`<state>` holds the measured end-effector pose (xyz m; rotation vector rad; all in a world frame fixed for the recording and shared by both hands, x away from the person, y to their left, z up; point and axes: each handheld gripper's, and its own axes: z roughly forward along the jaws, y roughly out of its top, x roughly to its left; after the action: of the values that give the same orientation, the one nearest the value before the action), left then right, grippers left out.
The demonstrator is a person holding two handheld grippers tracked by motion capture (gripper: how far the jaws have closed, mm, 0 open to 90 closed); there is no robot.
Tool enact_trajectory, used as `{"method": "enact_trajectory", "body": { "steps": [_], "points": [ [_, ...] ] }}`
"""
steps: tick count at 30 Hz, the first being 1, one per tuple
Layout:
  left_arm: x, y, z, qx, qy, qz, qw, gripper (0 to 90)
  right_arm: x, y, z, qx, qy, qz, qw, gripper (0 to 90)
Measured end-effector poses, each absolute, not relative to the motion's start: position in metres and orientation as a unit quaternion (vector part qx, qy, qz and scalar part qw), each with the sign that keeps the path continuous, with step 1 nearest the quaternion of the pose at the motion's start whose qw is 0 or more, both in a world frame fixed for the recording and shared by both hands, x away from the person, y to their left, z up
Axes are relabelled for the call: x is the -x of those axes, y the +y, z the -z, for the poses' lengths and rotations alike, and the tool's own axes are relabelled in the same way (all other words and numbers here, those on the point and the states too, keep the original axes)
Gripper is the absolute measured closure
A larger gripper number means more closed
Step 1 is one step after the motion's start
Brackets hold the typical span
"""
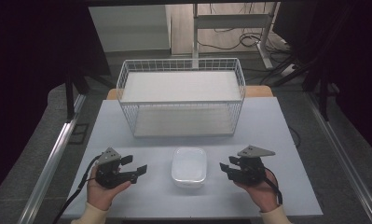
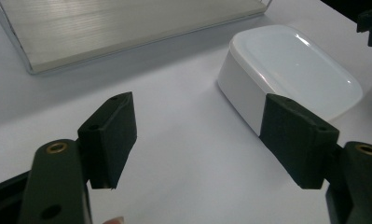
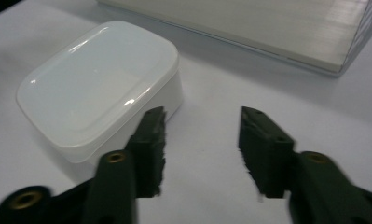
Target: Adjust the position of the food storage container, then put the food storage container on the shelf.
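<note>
High view: a white box with a lid (image 1: 189,166) sits on the table (image 1: 267,121), close to the near edge and about halfway along it. The left gripper (image 1: 138,170) waits just beside one side of the box, and the right gripper (image 1: 224,170) waits beside the other. Both have their jaws apart and hold nothing. A white wire basket (image 1: 181,95) stands near the far edge, well apart from the box. The step looks like getting ready to pick up the box. Next, each gripper likely needs to slide in until the box is between them, then squeeze gently and evenly so the smooth sides do not slip.
</note>
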<state>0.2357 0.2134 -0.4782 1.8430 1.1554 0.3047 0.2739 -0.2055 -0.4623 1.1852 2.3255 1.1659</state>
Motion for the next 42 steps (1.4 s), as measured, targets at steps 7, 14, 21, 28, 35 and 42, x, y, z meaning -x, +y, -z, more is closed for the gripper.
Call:
{"method": "enact_trajectory", "body": {
  "steps": [7,14,21,28,35,42],
  "points": [
    [-0.236,0.214,0.478,-0.745,0.47,-0.114,0.459,26.8,-0.278,-0.213,0.466,-0.42,0.794,-0.429,0.098,35.9],
    [-0.237,0.214,0.479,-0.747,0.472,-0.102,0.457,28.7,-0.279,-0.215,0.463,-0.42,0.791,-0.435,0.096,30.0],
    [-0.238,0.213,0.477,-0.744,0.475,-0.09,0.461,30.7,-0.279,-0.215,0.459,-0.427,0.781,-0.447,0.088,29.4],
    [-0.245,0.203,0.463,-0.751,0.468,-0.076,0.459,30.7,-0.28,-0.204,0.447,-0.421,0.778,-0.46,0.078,30.2],
    [-0.259,0.192,0.446,-0.753,0.462,-0.057,0.465,30.7,-0.288,-0.19,0.438,-0.419,0.778,-0.461,0.073,31.8],
    [-0.274,0.185,0.446,-0.741,0.467,-0.028,0.482,31.4,-0.299,-0.181,0.44,-0.428,0.772,-0.466,0.063,34.4]
  ]
}}
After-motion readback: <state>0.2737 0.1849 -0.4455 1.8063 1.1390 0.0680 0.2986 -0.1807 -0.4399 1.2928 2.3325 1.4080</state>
